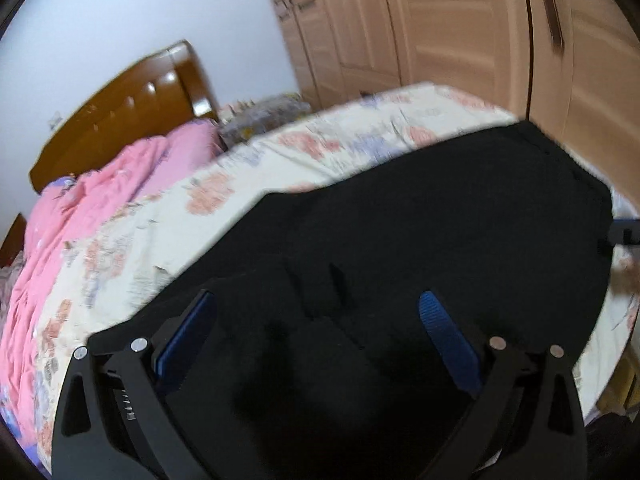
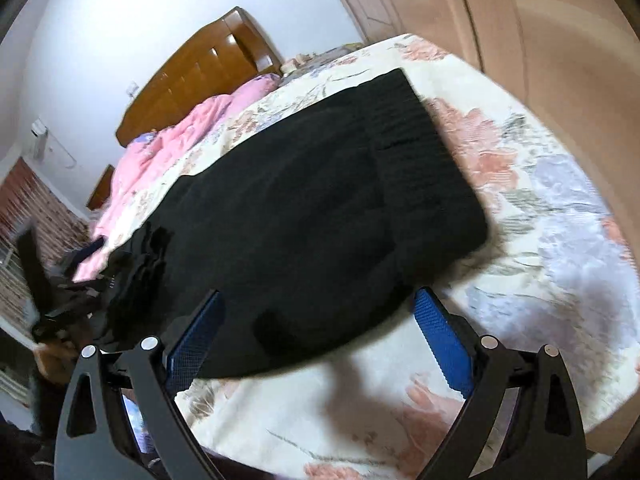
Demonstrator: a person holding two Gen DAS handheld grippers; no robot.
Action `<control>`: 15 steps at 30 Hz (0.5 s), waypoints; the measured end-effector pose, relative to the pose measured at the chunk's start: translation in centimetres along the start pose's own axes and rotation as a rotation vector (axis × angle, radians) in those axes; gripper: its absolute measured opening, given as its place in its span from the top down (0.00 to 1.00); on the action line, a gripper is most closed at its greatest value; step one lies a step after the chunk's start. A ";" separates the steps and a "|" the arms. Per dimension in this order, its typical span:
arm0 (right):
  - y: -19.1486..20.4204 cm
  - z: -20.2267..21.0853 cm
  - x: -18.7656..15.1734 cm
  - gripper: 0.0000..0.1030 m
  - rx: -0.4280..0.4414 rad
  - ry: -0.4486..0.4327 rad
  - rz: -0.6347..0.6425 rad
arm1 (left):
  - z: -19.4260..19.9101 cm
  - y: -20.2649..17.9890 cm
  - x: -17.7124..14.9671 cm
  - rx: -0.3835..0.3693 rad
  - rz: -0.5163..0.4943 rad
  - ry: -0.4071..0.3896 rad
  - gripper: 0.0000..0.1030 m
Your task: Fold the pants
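Two grippers hover over a bed, both with blue-padded jaws spread wide and holding nothing. Between the fingers of the left gripper (image 1: 316, 300) lies only black cloth. The right gripper (image 2: 320, 300) sits above the near edge of the same cloth. Black pants (image 2: 320, 200) lie flat and folded into a broad block on a cream floral bedsheet (image 2: 540, 208). Loose dark fabric bunches at the pants' left end in the right wrist view. A pink quilt (image 1: 80, 216) lies beyond, before a brown wooden headboard (image 1: 132, 112). Pale wardrobe doors (image 1: 460, 28) stand alongside the bed.
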State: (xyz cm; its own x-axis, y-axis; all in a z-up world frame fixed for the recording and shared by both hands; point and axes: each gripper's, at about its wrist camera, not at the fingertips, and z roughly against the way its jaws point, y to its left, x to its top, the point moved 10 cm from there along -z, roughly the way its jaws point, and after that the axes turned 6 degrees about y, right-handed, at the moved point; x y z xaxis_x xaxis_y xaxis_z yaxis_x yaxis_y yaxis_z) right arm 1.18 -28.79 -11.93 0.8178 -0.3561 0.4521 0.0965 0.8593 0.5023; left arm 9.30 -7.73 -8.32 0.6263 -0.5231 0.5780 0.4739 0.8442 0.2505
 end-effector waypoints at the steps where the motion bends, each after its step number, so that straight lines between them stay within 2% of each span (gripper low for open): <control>1: -0.4 -0.3 0.1 0.11 0.013 0.006 -0.019 | -0.9 -0.2 -0.5 -0.002 -0.002 0.025 0.02; 4: -0.1 -0.2 0.1 0.11 0.046 0.005 -0.031 | -3.9 -0.2 -3.1 -0.023 -0.001 0.104 0.01; 6: -0.1 -0.1 0.0 0.11 0.055 0.010 -0.034 | -3.8 -0.2 -3.1 -0.012 -0.010 0.061 0.01; 12: 0.5 -0.5 0.8 0.09 0.087 -0.005 -0.042 | -4.3 -0.2 -3.0 -0.016 -0.007 0.071 0.01; 14: 0.2 -0.5 1.2 0.09 0.134 -0.034 -0.084 | -4.4 -0.2 -2.9 -0.016 -0.005 0.072 0.01; 15: 0.1 -0.4 1.3 0.14 0.152 -0.046 -0.104 | -4.4 -0.2 -2.9 -0.016 -0.005 0.073 0.01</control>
State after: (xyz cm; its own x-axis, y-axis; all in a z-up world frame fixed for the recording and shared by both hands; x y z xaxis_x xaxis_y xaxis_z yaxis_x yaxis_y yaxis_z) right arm 2.50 -29.07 -11.59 0.7807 -0.4596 0.4233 0.0894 0.7526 0.6524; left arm 10.15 -6.89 -13.47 0.6675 -0.5346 0.5183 0.4863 0.8401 0.2402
